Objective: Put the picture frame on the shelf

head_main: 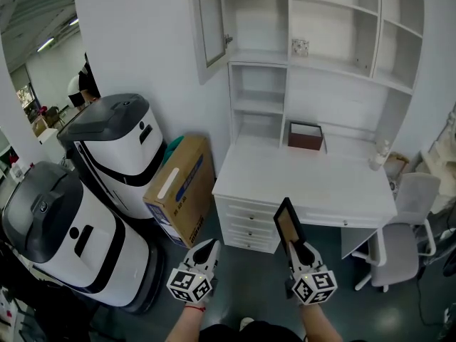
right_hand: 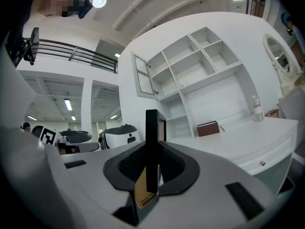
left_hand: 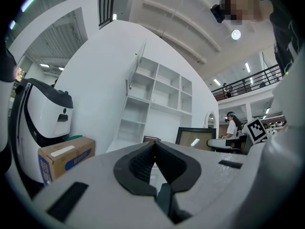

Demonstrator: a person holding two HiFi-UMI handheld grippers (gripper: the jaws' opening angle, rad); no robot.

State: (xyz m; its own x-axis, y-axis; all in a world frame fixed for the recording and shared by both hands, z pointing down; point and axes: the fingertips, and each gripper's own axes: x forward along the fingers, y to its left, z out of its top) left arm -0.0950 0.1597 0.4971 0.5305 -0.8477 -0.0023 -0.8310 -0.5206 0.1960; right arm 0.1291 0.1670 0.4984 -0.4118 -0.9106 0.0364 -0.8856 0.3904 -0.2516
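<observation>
A black picture frame (head_main: 287,223) with a tan face stands edge-up in my right gripper (head_main: 298,249), which is shut on its lower edge. In the right gripper view the frame (right_hand: 151,142) rises upright between the pads. The frame (left_hand: 194,136) also shows at the right of the left gripper view. My left gripper (head_main: 211,246) hangs beside it, jaws together with nothing between them (left_hand: 153,148). Both grippers hover in front of a white desk (head_main: 285,177), short of its edge. The white shelf unit (head_main: 313,55) rises over the desk, with one glass door (head_main: 206,27) swung open.
On the desk stand a brown box (head_main: 305,135) and a small bottle (head_main: 377,159). A cardboard box (head_main: 182,191) leans by the desk's left side, next to two white-and-grey machines (head_main: 117,148). A white chair (head_main: 402,234) stands at the desk's right.
</observation>
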